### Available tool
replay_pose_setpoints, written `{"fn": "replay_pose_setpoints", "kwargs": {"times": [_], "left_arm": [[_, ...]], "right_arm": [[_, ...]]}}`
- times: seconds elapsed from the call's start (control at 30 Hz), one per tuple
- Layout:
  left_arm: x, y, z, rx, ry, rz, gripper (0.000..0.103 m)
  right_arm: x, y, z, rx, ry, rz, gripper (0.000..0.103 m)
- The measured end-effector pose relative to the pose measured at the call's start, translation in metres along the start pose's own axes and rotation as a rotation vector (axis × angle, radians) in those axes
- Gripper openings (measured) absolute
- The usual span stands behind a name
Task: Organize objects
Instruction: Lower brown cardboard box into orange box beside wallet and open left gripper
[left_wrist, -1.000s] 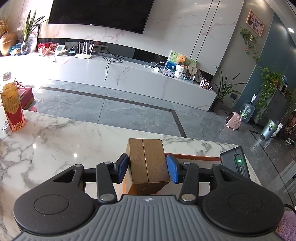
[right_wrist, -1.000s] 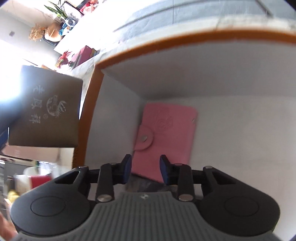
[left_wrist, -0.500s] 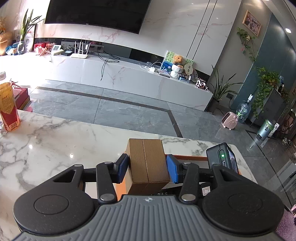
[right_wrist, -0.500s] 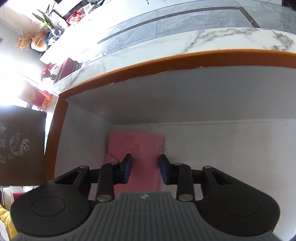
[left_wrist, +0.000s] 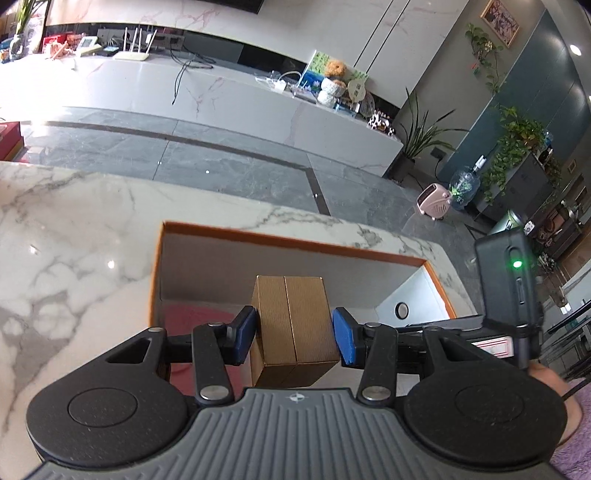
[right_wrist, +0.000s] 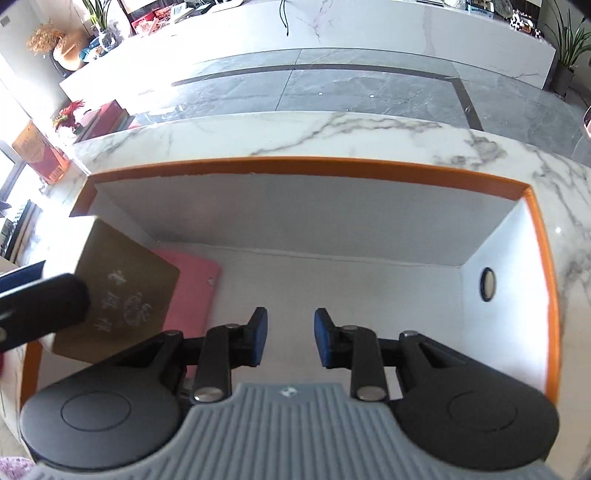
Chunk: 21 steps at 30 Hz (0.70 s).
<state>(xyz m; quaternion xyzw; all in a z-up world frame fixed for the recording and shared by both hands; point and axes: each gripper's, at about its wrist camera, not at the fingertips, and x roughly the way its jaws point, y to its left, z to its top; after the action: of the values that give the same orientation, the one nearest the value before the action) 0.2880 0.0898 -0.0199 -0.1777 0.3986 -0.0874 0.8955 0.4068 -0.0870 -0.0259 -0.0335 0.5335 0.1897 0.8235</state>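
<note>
**Gold carton held over the orange-rimmed box, ready to go in**

The left gripper (left_wrist: 293, 334) has its blue-padded jaws clamped on the two side faces of a small gold-brown cardboard carton (left_wrist: 293, 328), at the centre of the left wrist view. The carton hangs above the open white box with an orange rim (left_wrist: 295, 242), which rests on the white marble worktop (left_wrist: 74, 229). Gripping it by the flanks leaves the underside free, so it could probably be set down flat on the box floor.

In the right wrist view the same carton (right_wrist: 122, 291) shows at the left of the frame, its printed face turned to the camera. It partly covers a flat pink wallet (right_wrist: 194, 288) that lies on the box floor in the lower-left part of the box (right_wrist: 295, 164). Whether the carton touches the wallet cannot be told.

The right gripper (right_wrist: 290, 339) sits low in the frame, jaws parted and holding nothing, over bare box floor. It seems to be kept aside there, leaving the left corner to the carton. The right half of the box has nothing in it, so room remains for more items.
</note>
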Motion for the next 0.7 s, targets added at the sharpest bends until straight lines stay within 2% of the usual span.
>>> {"fn": "replay_pose_setpoints", "kwargs": {"times": [0.13,0.23,0.43,0.57,0.7], "left_arm": [[0.026,-0.003,-0.007,-0.009,0.069,0.016,0.053],[0.036,-0.005,-0.01,-0.007,0.093,0.028,0.053],[0.054,0.008,-0.011,-0.125,0.176,-0.019,0.053],[0.065,0.009,-0.015,-0.165,0.215,-0.046,0.053],[0.065,0.01,-0.014,-0.168,0.23,-0.042,0.054]], "right_arm": [[-0.011,-0.016,-0.014,-0.041,-0.007,-0.049,0.031],[-0.011,-0.02,-0.018,-0.044,-0.001,-0.047,0.031],[-0.004,-0.024,-0.022,-0.049,0.013,-0.041,0.031],[-0.004,-0.028,-0.026,-0.052,0.018,-0.047,0.031],[-0.007,-0.029,-0.027,-0.057,0.019,-0.053,0.031]]}}
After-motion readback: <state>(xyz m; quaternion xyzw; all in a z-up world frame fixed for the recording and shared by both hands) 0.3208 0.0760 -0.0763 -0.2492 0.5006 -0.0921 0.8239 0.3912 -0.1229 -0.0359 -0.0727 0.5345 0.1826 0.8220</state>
